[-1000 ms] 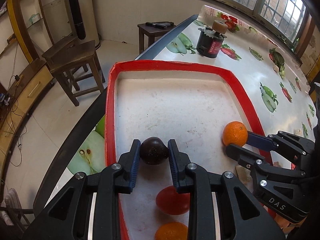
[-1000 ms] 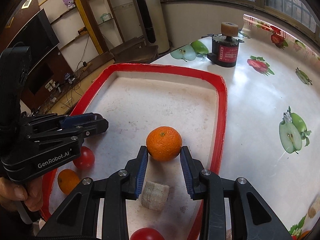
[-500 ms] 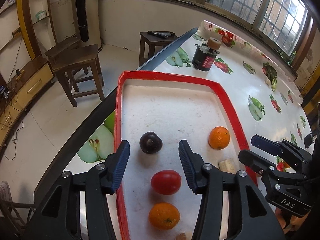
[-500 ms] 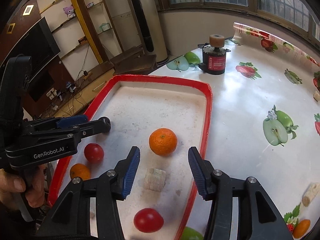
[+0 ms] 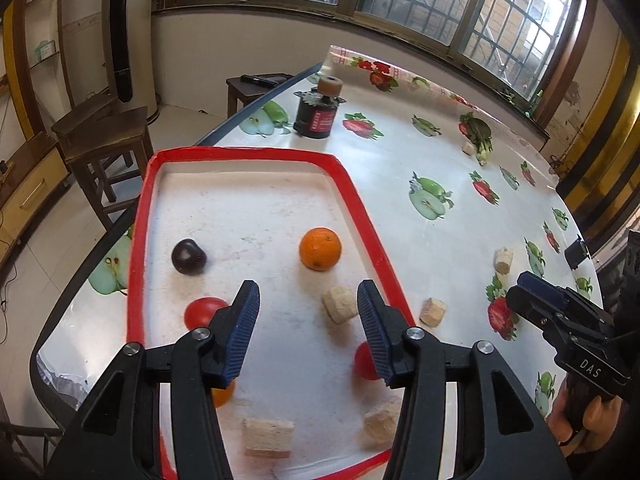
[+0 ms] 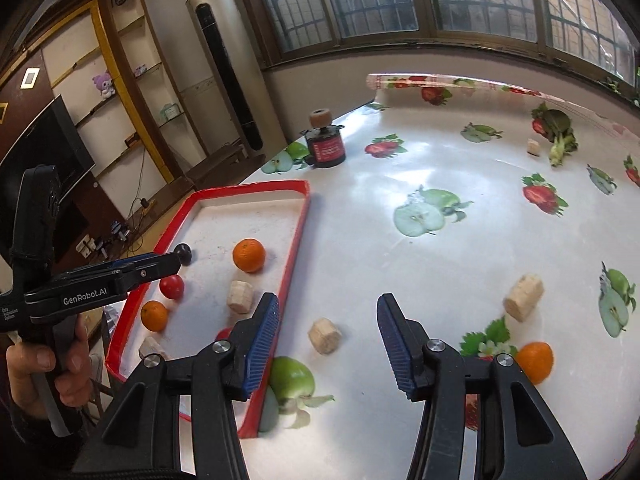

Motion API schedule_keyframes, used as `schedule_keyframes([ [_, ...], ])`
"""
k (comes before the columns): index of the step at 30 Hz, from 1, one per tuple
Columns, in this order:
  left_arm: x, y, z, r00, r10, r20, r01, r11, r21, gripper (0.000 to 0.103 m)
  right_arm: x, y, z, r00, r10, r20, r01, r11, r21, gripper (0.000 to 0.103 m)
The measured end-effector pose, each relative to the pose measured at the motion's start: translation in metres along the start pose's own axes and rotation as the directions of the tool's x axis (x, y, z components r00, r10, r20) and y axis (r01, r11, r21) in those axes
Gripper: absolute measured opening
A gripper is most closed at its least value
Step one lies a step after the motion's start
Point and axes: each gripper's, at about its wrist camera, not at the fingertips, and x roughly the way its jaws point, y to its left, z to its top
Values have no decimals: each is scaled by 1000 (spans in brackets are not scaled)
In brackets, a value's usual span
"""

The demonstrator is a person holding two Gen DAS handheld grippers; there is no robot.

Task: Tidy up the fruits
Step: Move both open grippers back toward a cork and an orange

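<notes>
A red-rimmed white tray (image 5: 360, 216) (image 6: 298, 232) lies on the table. In it are a dark plum (image 5: 189, 256), an orange (image 5: 320, 249) (image 6: 249, 255), a red tomato (image 5: 202, 312) (image 6: 172, 286), a second orange (image 6: 154, 315), another red fruit (image 5: 362, 362) and several beige chunks (image 5: 340, 304). My left gripper (image 5: 308, 332) is open and empty above the tray's near half. My right gripper (image 6: 326, 342) is open and empty over the table right of the tray. On the table lie a beige chunk (image 6: 325, 336), a green apple (image 6: 291, 378) and an orange (image 6: 534, 362).
A dark jar with a cork lid (image 5: 318, 114) (image 6: 326, 142) stands beyond the tray. More beige chunks (image 6: 523, 298) (image 5: 503, 260) lie on the fruit-print tablecloth. Wooden stools (image 5: 104, 140) stand on the floor left of the table edge.
Both grippers opened, letting go of the plum and the orange in the tray, then drew back and up. The right gripper swung right, out over the table.
</notes>
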Motion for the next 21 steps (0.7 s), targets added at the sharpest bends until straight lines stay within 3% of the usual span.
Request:
schedule_keyframes([
  [21, 4, -85, -9, 996, -84, -37, 89, 985, 147, 49, -55, -88, -39, 992, -125, 28, 119, 980, 157, 54],
])
